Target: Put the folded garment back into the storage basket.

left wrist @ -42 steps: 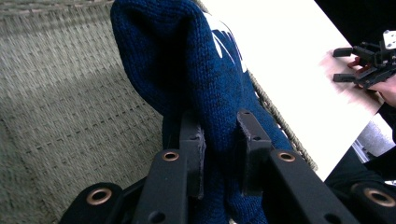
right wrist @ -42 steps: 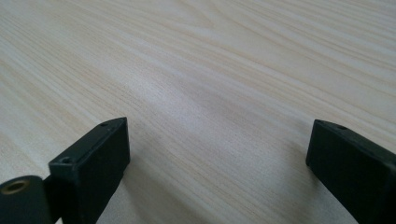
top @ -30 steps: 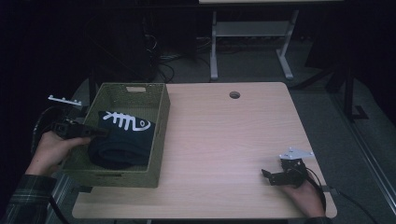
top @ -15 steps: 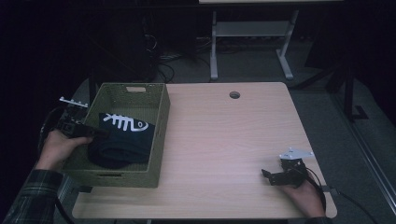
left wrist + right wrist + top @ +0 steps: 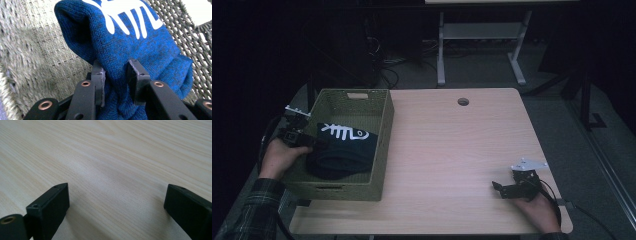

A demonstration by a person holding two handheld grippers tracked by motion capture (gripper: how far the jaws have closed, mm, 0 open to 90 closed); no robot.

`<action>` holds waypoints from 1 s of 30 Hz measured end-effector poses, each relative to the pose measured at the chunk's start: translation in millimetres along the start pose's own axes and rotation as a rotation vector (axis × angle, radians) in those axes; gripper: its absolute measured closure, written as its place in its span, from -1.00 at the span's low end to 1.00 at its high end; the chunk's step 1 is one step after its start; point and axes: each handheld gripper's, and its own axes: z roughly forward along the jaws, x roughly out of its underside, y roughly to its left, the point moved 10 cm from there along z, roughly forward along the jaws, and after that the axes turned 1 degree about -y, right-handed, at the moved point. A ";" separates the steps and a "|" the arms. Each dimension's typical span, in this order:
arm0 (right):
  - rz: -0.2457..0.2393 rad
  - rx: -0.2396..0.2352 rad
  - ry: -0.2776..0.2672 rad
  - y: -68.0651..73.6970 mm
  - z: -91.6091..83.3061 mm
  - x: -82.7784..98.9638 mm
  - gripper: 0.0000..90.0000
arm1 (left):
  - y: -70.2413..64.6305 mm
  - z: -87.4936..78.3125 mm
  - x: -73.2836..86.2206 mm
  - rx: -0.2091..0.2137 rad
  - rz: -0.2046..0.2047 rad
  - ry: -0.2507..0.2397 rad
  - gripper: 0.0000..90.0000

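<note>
A dark blue knit garment [image 5: 342, 150] with a white fish-bone print lies in the olive woven basket [image 5: 382, 145] at the table's left. My left gripper [image 5: 319, 143] reaches over the basket's left wall into it. In the left gripper view a bunched fold of the garment [image 5: 140, 45] fills the gap of the left gripper [image 5: 116, 75] and touches both pads, though the jaws have just been opening. The basket's weave [image 5: 37, 50] lies behind the fold. My right gripper [image 5: 498, 187] rests near the table's front right, and in its own view the right gripper [image 5: 115, 202] is open over bare wood.
The light wooden table [image 5: 452, 150] has a round cable hole [image 5: 463, 102] near its far edge. Another desk's white frame [image 5: 482, 45] and some cables stand on the dark floor beyond. The basket sits close to the table's left and front edges.
My left hand has sunk a little and moved in over the basket's wall, and the garment has settled lower inside. The right hand has stayed put.
</note>
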 end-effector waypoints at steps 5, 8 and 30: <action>0.000 0.000 0.000 0.0 0.0 0.0 -0.87 | 4.6 -1.4 -1.0 -0.028 -0.005 -0.013 0.41; 0.000 0.000 0.000 0.0 0.0 0.0 -0.87 | 8.1 -4.5 -1.9 -0.056 -0.008 -0.023 0.26; -0.003 0.000 0.000 -0.3 0.0 0.1 -0.87 | -31.5 -16.3 -17.5 -0.101 0.055 -0.121 -0.70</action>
